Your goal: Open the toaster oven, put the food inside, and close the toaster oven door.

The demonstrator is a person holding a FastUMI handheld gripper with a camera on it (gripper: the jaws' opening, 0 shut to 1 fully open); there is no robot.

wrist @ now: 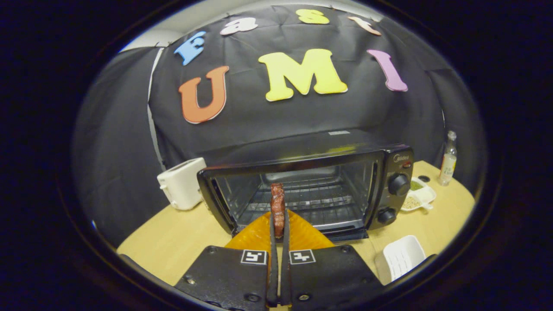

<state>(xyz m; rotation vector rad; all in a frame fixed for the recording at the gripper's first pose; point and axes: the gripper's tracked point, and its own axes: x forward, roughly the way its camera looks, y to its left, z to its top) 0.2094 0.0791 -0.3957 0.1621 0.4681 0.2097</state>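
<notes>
Reddish meat [277, 206] is sitting pinched between my gripper [278, 224] fingers at twelve o'clock, facing the open oven [302, 190]; I'm judging a level, straight push onto its rack [311, 201].

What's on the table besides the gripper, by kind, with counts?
Toaster oven, door open: 1
White toaster: 1
Bottle: 1
Divided dish of seasonings: 1
White tray: 1
Strip of meat, pinched in the gripper just ahead of the oven: 1
Total: 6
</notes>
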